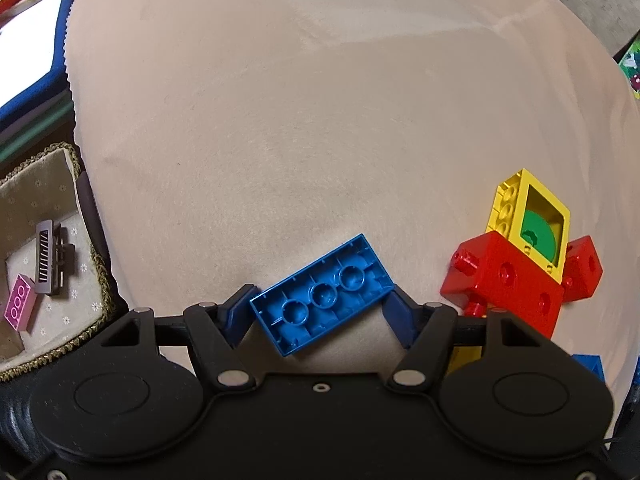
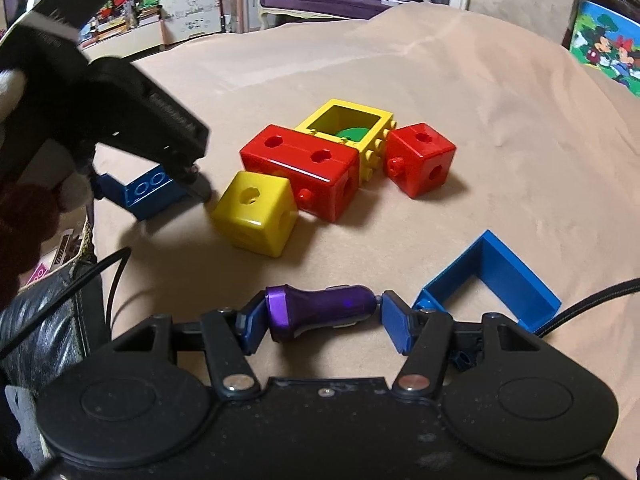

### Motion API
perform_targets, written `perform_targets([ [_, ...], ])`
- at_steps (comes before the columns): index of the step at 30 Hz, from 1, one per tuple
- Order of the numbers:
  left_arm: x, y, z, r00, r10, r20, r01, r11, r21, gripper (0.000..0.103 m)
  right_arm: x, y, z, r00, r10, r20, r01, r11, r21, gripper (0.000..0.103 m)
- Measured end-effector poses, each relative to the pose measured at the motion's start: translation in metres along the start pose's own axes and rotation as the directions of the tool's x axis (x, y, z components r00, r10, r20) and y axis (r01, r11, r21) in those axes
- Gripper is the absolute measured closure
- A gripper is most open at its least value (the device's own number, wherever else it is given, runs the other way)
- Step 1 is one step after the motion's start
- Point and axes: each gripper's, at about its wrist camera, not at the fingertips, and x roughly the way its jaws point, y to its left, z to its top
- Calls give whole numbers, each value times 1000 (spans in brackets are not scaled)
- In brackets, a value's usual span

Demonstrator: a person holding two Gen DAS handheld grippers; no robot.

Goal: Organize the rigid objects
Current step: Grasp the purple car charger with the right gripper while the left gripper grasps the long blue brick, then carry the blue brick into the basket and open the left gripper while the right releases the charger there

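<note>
Gripping a blue brick (image 1: 323,293), underside showing, my left gripper (image 1: 320,312) has both pads against its ends at lower centre of the left wrist view. My right gripper (image 2: 320,318) clamps a purple car charger (image 2: 320,307) at lower centre of its view. Red blocks (image 2: 300,174), a yellow cube (image 2: 256,212) and a yellow frame (image 2: 348,120) sit mid-frame on the beige cloth (image 2: 480,140). A basket (image 1: 96,280) at lower left holds a pink brick (image 1: 18,307).
</note>
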Motion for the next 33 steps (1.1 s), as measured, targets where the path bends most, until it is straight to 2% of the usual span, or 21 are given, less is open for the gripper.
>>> perform_targets([
  [8,-12,11,-4,1000,0,14,0,1000,9,40,-14,0,8,999,-35,12,35,999,20,44],
  [15,-40,33,-12,999,8,48,-8,1000,4,40,-30,26,24,999,-5,35,5,1000,-6,44],
  [19,-59,58,-15,996,35,79,-34,999,-13,40,-33,62,39,997,67,30,-65,996,-61,44],
  [26,-84,118,-16,982,145,122,-135,987,-84,40,-26,159,67,982,186,-24,-188,966,-178,44],
  [30,-97,160,-16,973,205,109,-186,969,-162,40,-14,214,81,977,203,-71,-214,951,-223,44],
  [33,-100,188,-18,957,273,98,-248,946,-209,40,-5,248,89,970,216,-113,-237,942,-236,44],
])
